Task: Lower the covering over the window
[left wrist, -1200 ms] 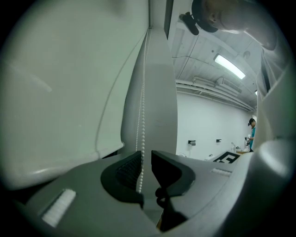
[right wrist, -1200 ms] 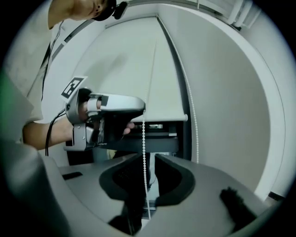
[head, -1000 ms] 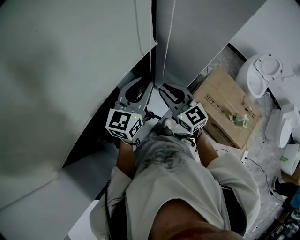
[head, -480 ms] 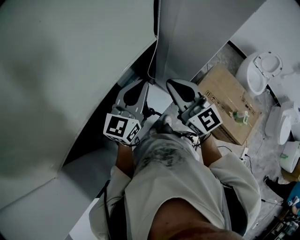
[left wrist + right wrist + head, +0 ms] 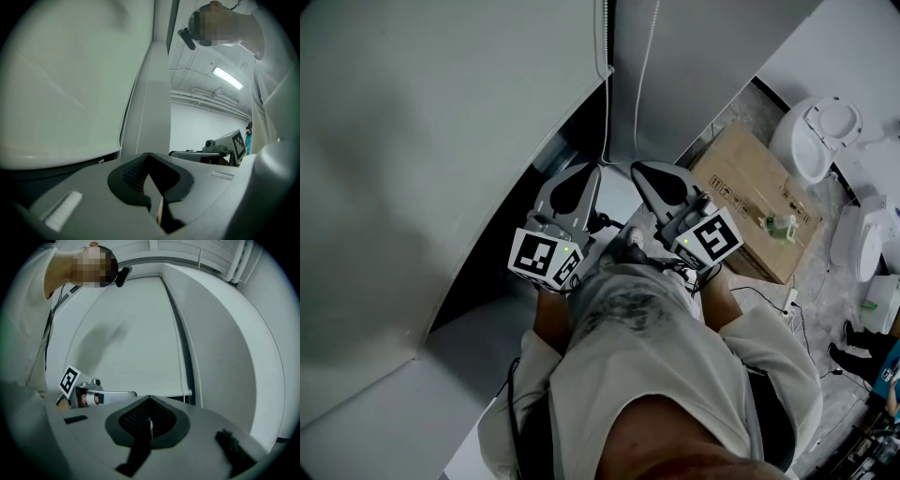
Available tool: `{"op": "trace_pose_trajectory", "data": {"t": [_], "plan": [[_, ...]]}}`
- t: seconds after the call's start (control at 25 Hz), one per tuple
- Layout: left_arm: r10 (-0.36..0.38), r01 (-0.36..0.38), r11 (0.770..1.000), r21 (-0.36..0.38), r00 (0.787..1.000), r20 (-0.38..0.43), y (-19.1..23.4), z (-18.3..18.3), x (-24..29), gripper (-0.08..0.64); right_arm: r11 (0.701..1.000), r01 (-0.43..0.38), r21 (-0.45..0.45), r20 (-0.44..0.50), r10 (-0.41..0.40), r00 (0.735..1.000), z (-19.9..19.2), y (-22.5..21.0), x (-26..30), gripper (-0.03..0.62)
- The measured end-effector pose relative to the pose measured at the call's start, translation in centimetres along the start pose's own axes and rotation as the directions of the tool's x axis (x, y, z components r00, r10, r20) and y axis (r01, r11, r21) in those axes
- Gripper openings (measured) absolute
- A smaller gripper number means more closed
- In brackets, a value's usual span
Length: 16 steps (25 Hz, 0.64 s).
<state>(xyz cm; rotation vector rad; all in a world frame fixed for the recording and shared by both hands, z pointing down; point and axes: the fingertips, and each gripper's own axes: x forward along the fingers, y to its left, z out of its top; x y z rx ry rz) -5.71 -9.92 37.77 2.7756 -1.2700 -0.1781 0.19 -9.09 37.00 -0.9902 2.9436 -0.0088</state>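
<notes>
A white roller blind [image 5: 441, 141] [image 5: 136, 333] covers most of the window, and its bottom rail [image 5: 140, 393] hangs just above the sill. Two strands of bead chain [image 5: 606, 84] [image 5: 123, 131] [image 5: 198, 376] drop beside it. My left gripper [image 5: 594, 171] [image 5: 149, 157] points level at the blind's edge, shut. One strand runs down to its tip, but I cannot tell whether it is pinched. My right gripper [image 5: 636, 169] [image 5: 150, 401] sits beside it, shut. The slanted strand [image 5: 645, 66] ends at its tip, and a white sliver shows between its pads.
A cardboard box [image 5: 750, 211] lies on the floor to the right, with white toilet bowls [image 5: 820, 141] behind it and cables around them. A grey wall panel [image 5: 703, 56] stands right of the chain. The sill [image 5: 619, 202] is under the grippers.
The left gripper's jaws have gone from open to shut near the chain. The right gripper has risen and moved a little to the right. A second, slanted strand now shows.
</notes>
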Motion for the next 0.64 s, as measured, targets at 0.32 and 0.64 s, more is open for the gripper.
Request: {"op": "trace_pose_trajectory", "data": {"t": [0.32, 0.64], "plan": [[-0.021, 0.021, 1.000, 0.001, 1.000, 0.003, -0.12, 0.20, -0.18, 0.006, 1.000, 0.019, 0.001, -0.009, -0.019, 1.000, 0.29, 0.33, 0.35, 0.015], [-0.021, 0.021, 1.000, -0.004, 1.000, 0.002, 0.12, 0.23, -0.58, 0.006, 0.999, 0.013, -0.031, -0.002, -0.013, 1.000, 0.30, 0.68, 0.46, 0.015]]}}
